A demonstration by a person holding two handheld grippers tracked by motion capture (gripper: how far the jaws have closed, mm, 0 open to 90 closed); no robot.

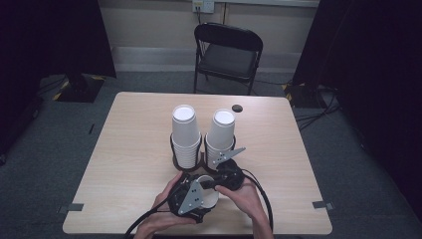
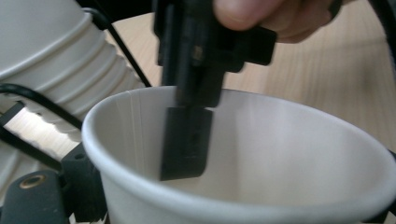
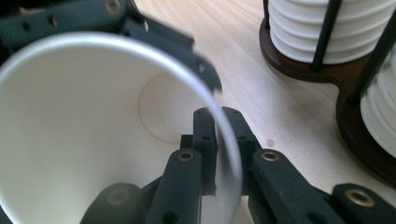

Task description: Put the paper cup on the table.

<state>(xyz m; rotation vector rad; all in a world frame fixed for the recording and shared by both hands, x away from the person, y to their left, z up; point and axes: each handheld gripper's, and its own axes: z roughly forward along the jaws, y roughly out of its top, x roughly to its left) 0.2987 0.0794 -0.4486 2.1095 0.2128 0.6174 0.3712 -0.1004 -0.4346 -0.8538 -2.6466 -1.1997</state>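
I saw both claws close together at the near edge of the surface (image 1: 134, 129), just in front of the holder (image 1: 190, 163) with its two stacks.

The right claw (image 3: 223, 154) was pinched narrow on the rim of a single paper cup (image 3: 84, 140). In the right gripper view one jaw stood inside the cup wall and the other outside, with the thin wall between them. In the left gripper view I saw the same jaw hanging down into the cup (image 2: 261, 154) from above, with fingers (image 2: 252, 14) of the right hand over it.

The left claw (image 1: 191, 196) was around the body of this cup (image 1: 208, 191). Black parts of it lay along the outside of the cup in the right gripper view. I could not tell from the pictures if its pads pressed on the cup or only stood beside it.

The cup lay tilted between the two claws, its mouth turned to the right claw, and it was apart from the stacks. The left stack (image 1: 185, 134) and the right stack (image 1: 221, 137) stood upright, mouths down, inside the wire rings of the holder. A black chair (image 1: 227, 55) stood behind the surface.
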